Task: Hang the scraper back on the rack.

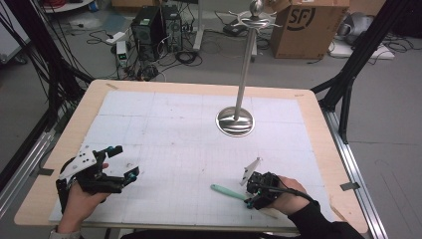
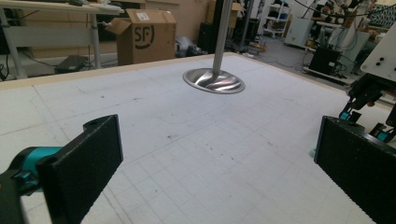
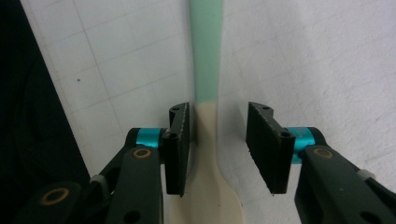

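Where cables cross grey floor [image 1: 393, 124], gridded white table [image 1: 164, 144].

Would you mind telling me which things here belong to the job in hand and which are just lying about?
In the job:
- spatula, green handle and cream blade, flat on the table between the open fingers
- right gripper, lowered over it

Lying about:
- metal stand on its round base
- left gripper, open, idle
- cardboard box on the floor

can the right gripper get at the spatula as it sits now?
Probably yes. The right gripper already straddles the spatula where green handle meets cream blade, the jaws apart with a gap on one side. Nothing lies between them but the spatula.
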